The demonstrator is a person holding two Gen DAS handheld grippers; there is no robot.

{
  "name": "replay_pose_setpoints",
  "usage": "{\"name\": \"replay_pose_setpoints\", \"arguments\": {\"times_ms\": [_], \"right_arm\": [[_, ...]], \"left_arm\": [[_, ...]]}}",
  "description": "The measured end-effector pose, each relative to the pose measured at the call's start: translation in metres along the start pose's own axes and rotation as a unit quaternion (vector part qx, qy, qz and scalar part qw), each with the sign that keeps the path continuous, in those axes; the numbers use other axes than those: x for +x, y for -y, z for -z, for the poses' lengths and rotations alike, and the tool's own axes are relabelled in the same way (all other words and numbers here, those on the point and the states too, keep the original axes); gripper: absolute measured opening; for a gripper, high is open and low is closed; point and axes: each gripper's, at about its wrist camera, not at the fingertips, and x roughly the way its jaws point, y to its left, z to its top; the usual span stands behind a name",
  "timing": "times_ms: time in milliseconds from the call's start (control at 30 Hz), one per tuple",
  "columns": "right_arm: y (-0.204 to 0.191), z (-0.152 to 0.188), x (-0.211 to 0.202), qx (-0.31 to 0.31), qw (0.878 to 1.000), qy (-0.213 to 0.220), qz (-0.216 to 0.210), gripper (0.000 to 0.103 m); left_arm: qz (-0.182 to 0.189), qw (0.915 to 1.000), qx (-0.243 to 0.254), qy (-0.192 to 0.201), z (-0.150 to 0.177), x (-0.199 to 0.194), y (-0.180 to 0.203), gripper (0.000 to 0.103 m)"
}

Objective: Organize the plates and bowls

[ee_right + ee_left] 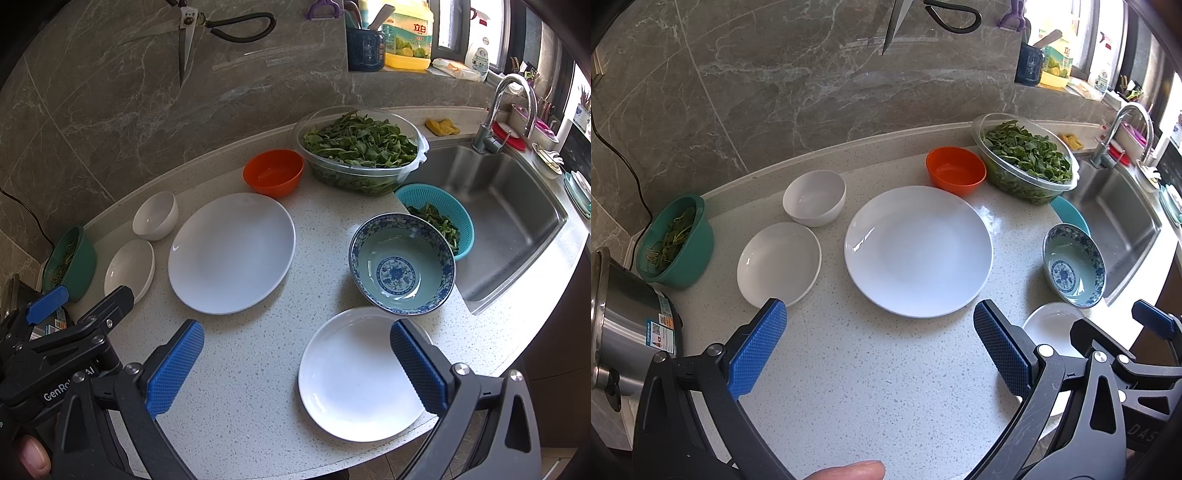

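A large white plate [918, 251] [232, 253] lies mid-counter. A small white plate [778, 263] [129, 269] and a white bowl [814, 197] [155, 216] sit to its left. An orange bowl [956, 170] [273, 177] stands behind it. A blue patterned bowl [1074, 265] [402, 264] stands at the right, with another white plate [1051, 328] [358, 373] in front of it by the counter edge. My left gripper [881, 347] is open and empty, in front of the large plate. My right gripper [297, 369] is open and empty, above the near white plate's left side.
A clear bowl of greens [360, 147] stands at the back. A light blue colander [437, 218] sits at the edge of the sink [509, 218]. A green colander [677, 240] and a steel cooker [624, 325] stand at the left. Scissors [186, 40] hang on the wall.
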Motion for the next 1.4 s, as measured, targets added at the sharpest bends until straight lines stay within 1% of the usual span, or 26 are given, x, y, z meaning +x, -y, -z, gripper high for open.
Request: {"name": "replay_pose_setpoints", "arguments": {"times_ms": [800, 1000, 1067, 1167, 1200, 1267, 1300, 1333, 1367, 1400], "right_arm": [[-0.003, 0.0, 0.006, 0.001, 1.0, -0.003, 0.001, 0.103], [-0.001, 0.002, 0.022, 0.01, 1.0, -0.013, -0.007, 0.103], [0.002, 0.002, 0.028, 0.017, 0.999, -0.021, -0.022, 0.103], [0.011, 0.002, 0.041, 0.053, 0.994, -0.041, -0.083, 0.103], [0.015, 0.003, 0.047, 0.074, 0.99, -0.047, -0.113, 0.103], [0.024, 0.007, 0.062, 0.13, 0.972, -0.059, -0.186, 0.103], [0.028, 0.012, 0.072, 0.161, 0.958, -0.065, -0.228, 0.103], [0.028, 0.015, 0.078, 0.176, 0.951, -0.067, -0.246, 0.103], [0.028, 0.017, 0.083, 0.19, 0.944, -0.069, -0.259, 0.103], [0.027, 0.019, 0.088, 0.199, 0.94, -0.069, -0.268, 0.103]], "left_arm": [[0.003, 1.0, -0.001, -0.009, -0.002, 0.012, -0.001, 0.103], [0.013, 0.9998, -0.003, -0.013, 0.003, 0.03, -0.012, 0.103], [0.015, 0.9995, -0.003, -0.027, 0.01, 0.045, -0.023, 0.103], [0.056, 0.9971, -0.013, -0.049, 0.024, 0.069, -0.045, 0.102], [0.082, 0.9949, -0.018, -0.056, 0.029, 0.078, -0.054, 0.102], [0.13, 0.9887, -0.012, -0.074, 0.035, 0.093, -0.064, 0.102], [0.159, 0.984, 0.002, -0.081, 0.037, 0.103, -0.068, 0.103], [0.173, 0.9817, 0.018, -0.078, 0.039, 0.108, -0.07, 0.103], [0.179, 0.9804, 0.039, -0.071, 0.041, 0.111, -0.07, 0.103], [0.177, 0.9796, 0.065, -0.07, 0.043, 0.114, -0.069, 0.103]]}}
